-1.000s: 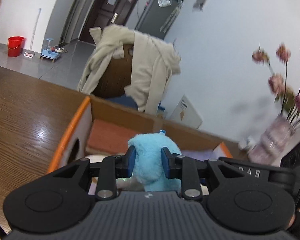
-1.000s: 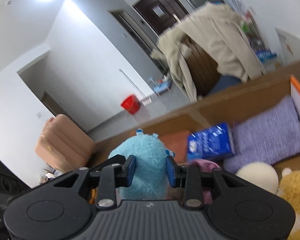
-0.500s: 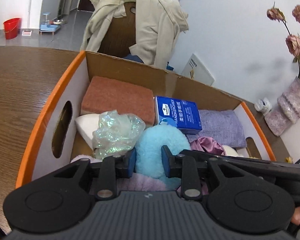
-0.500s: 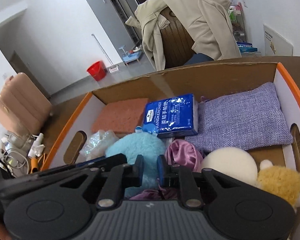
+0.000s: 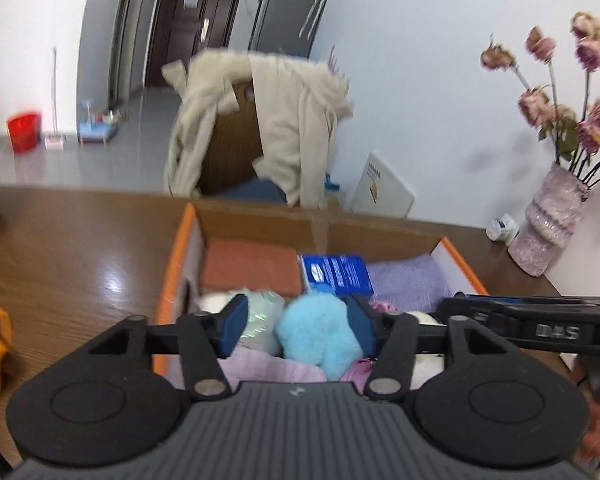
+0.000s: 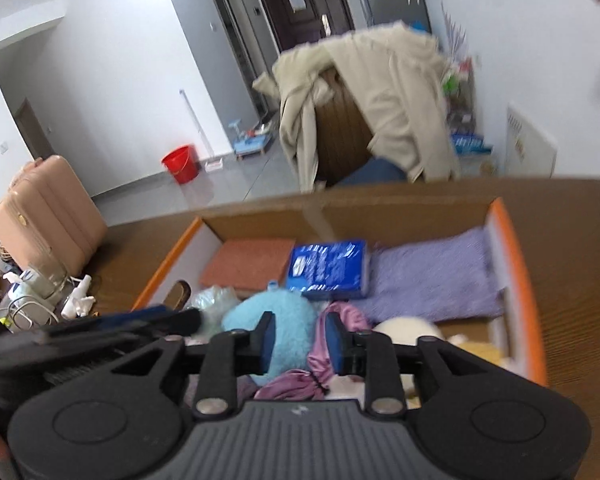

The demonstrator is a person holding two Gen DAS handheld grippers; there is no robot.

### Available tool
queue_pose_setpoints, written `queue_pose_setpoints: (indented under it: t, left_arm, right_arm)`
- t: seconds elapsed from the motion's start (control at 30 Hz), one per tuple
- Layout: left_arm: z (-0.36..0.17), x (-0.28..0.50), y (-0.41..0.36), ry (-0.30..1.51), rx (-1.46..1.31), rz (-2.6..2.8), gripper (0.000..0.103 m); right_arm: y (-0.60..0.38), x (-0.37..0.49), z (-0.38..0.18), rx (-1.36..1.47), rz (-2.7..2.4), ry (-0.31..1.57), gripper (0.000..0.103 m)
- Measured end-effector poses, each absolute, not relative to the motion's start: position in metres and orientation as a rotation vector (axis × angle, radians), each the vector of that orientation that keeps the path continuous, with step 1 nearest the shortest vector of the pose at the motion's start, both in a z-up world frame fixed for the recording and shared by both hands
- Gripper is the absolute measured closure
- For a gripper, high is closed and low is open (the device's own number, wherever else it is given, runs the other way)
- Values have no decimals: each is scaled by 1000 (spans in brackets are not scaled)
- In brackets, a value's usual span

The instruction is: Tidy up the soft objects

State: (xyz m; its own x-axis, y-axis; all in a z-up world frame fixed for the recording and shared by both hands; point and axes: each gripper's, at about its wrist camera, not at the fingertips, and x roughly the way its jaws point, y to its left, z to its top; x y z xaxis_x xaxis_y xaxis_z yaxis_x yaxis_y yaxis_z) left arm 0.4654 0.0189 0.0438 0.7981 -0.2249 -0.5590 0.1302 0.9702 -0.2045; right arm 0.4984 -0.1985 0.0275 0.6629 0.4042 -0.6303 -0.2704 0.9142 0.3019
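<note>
Left wrist view: left gripper (image 5: 296, 330) jaws opening, pads wide and off the blue plush toy (image 5: 320, 332), which lies between them in the cardboard box (image 5: 180, 248) near its front, with a rust-red pad (image 5: 252, 266) in the back left corner and a blue tissue pack (image 5: 338, 275) and purple pouch (image 5: 408, 280) along the back wall. Right wrist view: right gripper (image 6: 300, 340) jaws opening, narrow gap, no pad pressing anything; blue plush toy sits behind the left pad, a mauve satin cloth (image 6: 324, 344) bunched between and below the pads, box on the wooden desk (image 6: 572, 264).
</note>
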Motion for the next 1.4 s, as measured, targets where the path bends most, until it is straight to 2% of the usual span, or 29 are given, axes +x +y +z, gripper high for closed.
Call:
queue_pose_setpoints:
  t: [0.07,0.23,0.3,0.43,0.5,0.6,0.77,1.07,1.4]
  left_arm:
    - [56,449,26,593,-131,-172,37]
    - [73,405,38,543,-49,-123,27]
    - [76,387,41,508,-20,-92,17]
    - [84,357,44,421,2,-33,5]
    - [85,344,45,379,14,-15,1]
    - [82,319,47,317,7,3,0]
    - [66,283,47,247,0,19,0]
    - [60,216,45,171,22,22,0]
    - [35,73,34,123,49,-9,0]
  right_arm:
    - [-211,479,41,162,363,722,58]
    - [-250,431,62,133,280,679,54]
    - [-263,413,67,138,247,660,49]
    - [-274,384,73,113,186,618,43]
    - [-274,369,75,109,170,578,30]
    - [-270,343,76,114,147,463,10]
    - [-262,299,61,103,105,309,2]
    - [-253,236,37,124,56,252,2]
    - [-233,117,30,92,116,228,0]
